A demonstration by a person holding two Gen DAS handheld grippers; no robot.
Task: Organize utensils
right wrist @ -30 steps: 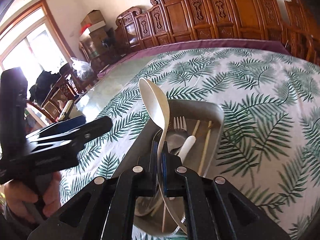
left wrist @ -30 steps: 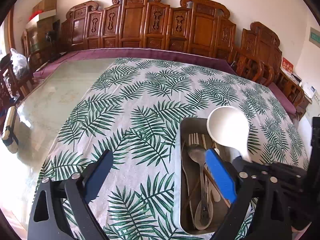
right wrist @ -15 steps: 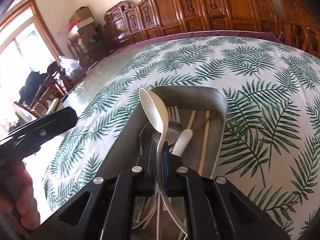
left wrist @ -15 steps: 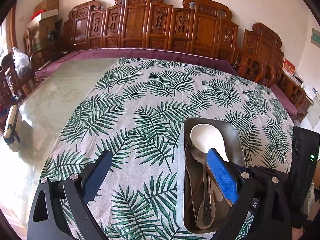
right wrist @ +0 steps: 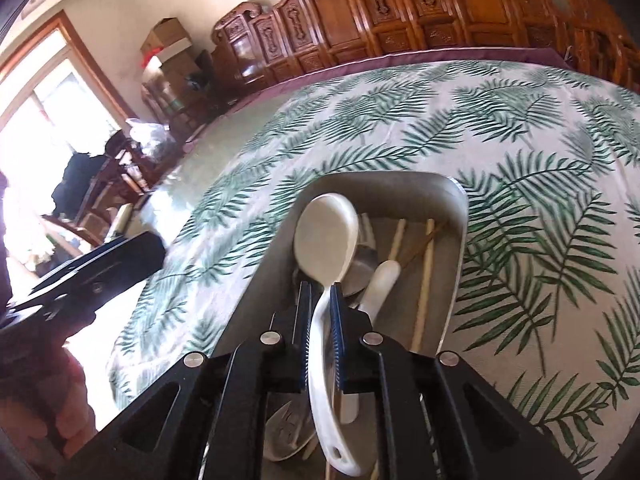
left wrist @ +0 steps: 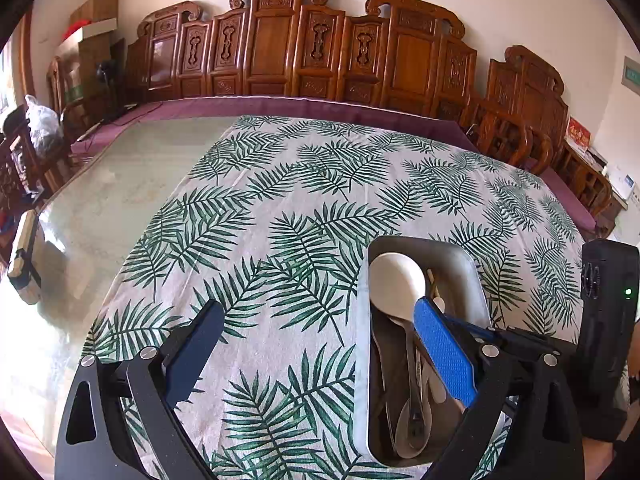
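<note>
Resting in the metal tray (right wrist: 456, 264): white spoon (right wrist: 326, 236), chopsticks (right wrist: 424, 280), steel cutlery.

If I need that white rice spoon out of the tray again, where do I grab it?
Grip the white rice spoon by its narrow handle neck, just below the bowl, from the tray's near end. The handle lies lengthwise on top of the other utensils; the bowl is too broad. The right tongs, now opening, straddle that neck.

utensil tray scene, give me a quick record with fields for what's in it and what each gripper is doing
tray: metal tray on the palm-leaf tablecloth
contents: white ladle, metal spoon, chopsticks, small white spoon
right gripper: jaws opening, ladle handle between the fingers, bowl down in the tray
left gripper: open, empty, beside the tray
</note>
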